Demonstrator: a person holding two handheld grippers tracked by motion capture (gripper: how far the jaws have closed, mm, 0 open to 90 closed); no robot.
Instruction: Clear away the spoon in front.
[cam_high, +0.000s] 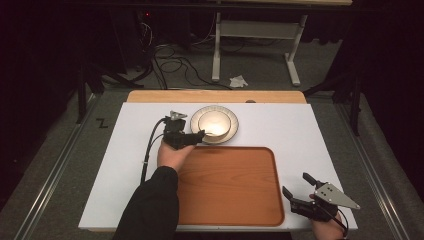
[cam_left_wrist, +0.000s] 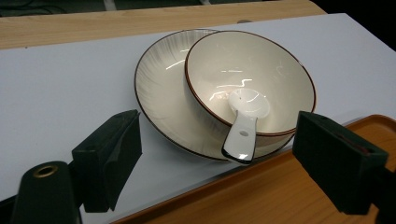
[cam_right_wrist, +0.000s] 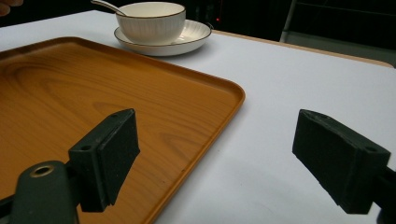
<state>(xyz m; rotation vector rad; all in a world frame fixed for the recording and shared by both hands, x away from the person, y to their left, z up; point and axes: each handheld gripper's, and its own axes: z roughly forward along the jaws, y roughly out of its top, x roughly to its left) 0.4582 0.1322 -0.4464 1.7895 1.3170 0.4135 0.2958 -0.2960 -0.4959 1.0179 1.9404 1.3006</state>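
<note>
Item: white ceramic spoon (cam_left_wrist: 243, 126), lying in the cream bowl (cam_left_wrist: 250, 79) with its scoop on the bowl's floor and its handle propped over the near rim, tip pointing toward the tray. Bowl sits off-centre on the ribbed plate (cam_left_wrist: 159, 88), itself on the white table (cam_high: 280, 125) at the far middle, just beyond the wooden tray (cam_high: 230, 185).

Left gripper (cam_high: 197, 136): held at the plate's near-left edge, jaws spread wide with nothing between the pads; the spoon handle lies just ahead of them, between their lines, untouched. The tray's far rim runs under the right jaw.

Right gripper (cam_high: 296, 189): near the table's front right corner, beside the tray's right rim, jaws likewise wide apart and empty, well apart from the bowl.

Surroundings: strip of bare wood (cam_high: 215, 96) along the table's far edge; cables (cam_high: 175, 62) and a crumpled white scrap (cam_high: 238, 80) on the floor beyond. Nothing stands between left gripper and spoon.
</note>
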